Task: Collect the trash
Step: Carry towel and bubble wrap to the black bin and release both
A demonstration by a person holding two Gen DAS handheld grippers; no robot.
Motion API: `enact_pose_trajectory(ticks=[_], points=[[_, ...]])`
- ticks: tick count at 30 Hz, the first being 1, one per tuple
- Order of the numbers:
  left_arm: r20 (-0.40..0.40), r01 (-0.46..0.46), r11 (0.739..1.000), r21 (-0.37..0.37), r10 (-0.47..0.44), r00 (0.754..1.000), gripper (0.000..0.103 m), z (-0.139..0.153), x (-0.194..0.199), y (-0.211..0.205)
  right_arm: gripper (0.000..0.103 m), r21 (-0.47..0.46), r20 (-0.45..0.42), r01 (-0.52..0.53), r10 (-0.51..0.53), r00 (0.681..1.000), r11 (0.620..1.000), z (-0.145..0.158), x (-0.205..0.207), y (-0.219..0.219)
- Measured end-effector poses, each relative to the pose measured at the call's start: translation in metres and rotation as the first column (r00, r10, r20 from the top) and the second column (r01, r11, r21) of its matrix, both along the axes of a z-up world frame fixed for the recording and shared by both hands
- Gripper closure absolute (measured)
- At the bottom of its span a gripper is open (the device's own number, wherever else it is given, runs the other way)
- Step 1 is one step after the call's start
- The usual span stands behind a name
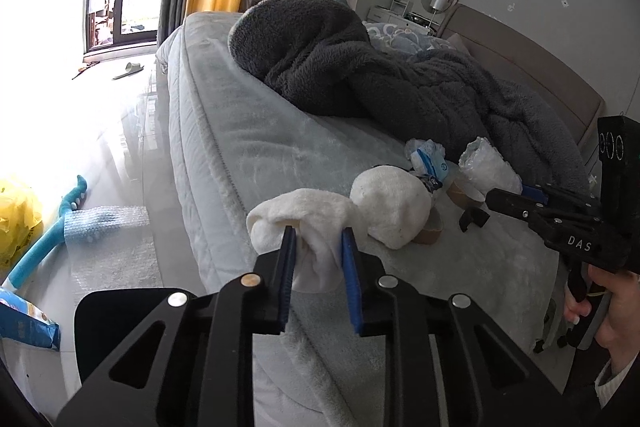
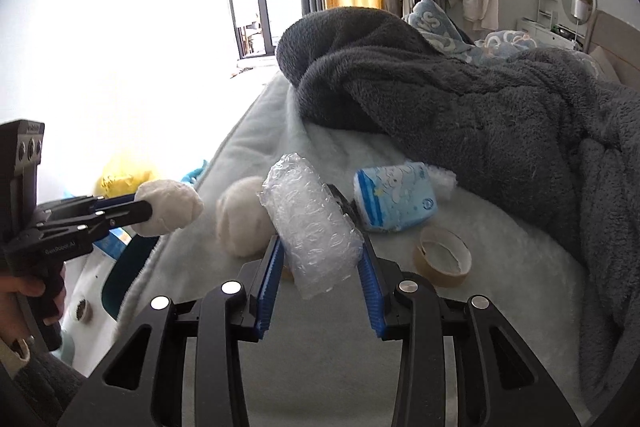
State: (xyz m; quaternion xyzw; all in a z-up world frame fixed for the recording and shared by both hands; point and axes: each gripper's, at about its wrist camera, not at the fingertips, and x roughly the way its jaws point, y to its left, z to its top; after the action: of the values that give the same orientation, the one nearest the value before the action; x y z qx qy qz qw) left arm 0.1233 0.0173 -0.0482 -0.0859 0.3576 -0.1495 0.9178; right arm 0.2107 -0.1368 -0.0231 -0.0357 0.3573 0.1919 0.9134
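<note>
Both pieces are held clear of the bed (image 2: 460, 327) for carrying off: left gripper (image 1: 318, 247) jaws clamped on a white sock (image 1: 304, 223), right gripper (image 2: 320, 259) jaws on a bubble wrap roll (image 2: 308, 223).

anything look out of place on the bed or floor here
Yes. Litter sits on the bed: a tissue pack, a tape roll and a white sock ball. The left gripper holds a white sock, the right gripper a bubble wrap wad. More bubble wrap lies on the floor.
</note>
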Motion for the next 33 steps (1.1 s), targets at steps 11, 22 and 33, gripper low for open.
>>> enact_pose_trajectory(ticks=[11,22,33], points=[[-0.070,-0.099,0.991,0.088,0.105,0.992,0.079,-0.021,-0.001,0.045,0.065,-0.001,0.012,-0.077,0.077,0.997,0.997,0.006,0.004,0.065],[-0.180,-0.125,0.978,0.165,0.154,0.972,0.079,-0.065,-0.013,0.100,0.065,-0.021,-0.011,-0.142,0.142,0.990,0.990,-0.001,0.011,0.139],[-0.338,-0.158,0.976,0.152,0.201,0.920,0.079,-0.118,-0.028,0.157,0.065,0.020,-0.129,-0.204,0.205,0.970,0.979,-0.025,0.016,0.207]])
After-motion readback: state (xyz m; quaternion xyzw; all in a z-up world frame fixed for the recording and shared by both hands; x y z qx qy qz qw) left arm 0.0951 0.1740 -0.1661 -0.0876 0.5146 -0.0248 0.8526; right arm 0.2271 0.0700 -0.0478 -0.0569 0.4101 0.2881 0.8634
